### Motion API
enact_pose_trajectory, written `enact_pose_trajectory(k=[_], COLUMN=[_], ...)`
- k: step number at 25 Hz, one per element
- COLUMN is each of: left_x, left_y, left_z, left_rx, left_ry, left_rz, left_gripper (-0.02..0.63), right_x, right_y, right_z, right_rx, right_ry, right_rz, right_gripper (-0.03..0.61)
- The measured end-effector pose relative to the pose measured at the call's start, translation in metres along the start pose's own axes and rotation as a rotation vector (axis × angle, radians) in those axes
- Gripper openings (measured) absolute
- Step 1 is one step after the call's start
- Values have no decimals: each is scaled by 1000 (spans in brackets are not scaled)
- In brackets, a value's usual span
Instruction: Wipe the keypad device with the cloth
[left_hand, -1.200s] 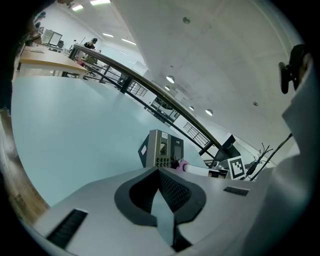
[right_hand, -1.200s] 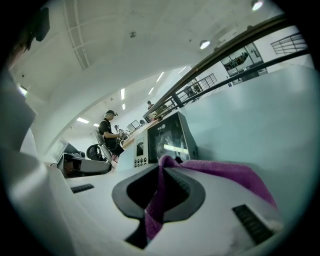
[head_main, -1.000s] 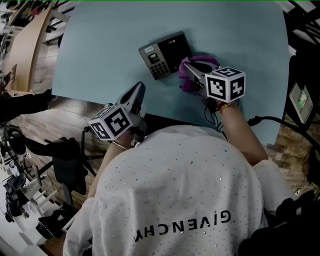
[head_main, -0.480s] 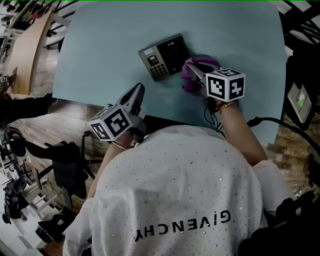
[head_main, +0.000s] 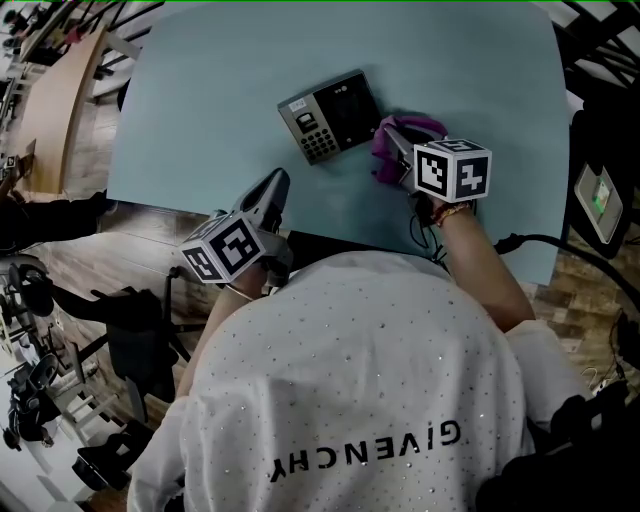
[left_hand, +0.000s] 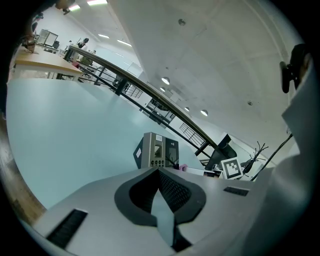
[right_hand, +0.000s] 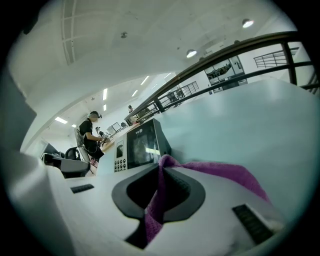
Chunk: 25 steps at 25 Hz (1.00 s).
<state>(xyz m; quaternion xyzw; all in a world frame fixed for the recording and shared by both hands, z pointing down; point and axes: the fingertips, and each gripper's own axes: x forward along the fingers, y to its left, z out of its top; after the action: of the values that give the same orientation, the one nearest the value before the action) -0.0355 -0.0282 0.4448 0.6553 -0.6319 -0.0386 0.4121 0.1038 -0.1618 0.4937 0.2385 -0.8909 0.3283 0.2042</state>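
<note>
While the right hand-held gripper (head_main: 392, 138) clamps the cloth (head_main: 421, 126) just beside the keypad device (head_main: 331, 113), mid-tabletop (head_main: 200, 90), wiping looks barely started; left hand-held gripper (head_main: 276, 188) closed, empty, near edge.

Open-plan office or lab hall. Ceiling strip lights (right_hand: 105, 93), railed gallery (right_hand: 240, 54); person at monitor desk (right_hand: 90, 132), 9 o'clock. Wood floor (head_main: 130, 235) beside pale-blue worktop (head_main: 220, 90).
</note>
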Motion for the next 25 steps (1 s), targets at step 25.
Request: enact_pose_trajectory(k=[25], left_x=[-47], left_y=[18], left_z=[46], left_rx=[27], left_ry=[-198], left_rz=[-38], left_gripper=[-5], right_x=[-90], right_y=[54], right_z=[85], right_rx=[-156], right_ry=[-350], right_rz=[-66], right_gripper=[18])
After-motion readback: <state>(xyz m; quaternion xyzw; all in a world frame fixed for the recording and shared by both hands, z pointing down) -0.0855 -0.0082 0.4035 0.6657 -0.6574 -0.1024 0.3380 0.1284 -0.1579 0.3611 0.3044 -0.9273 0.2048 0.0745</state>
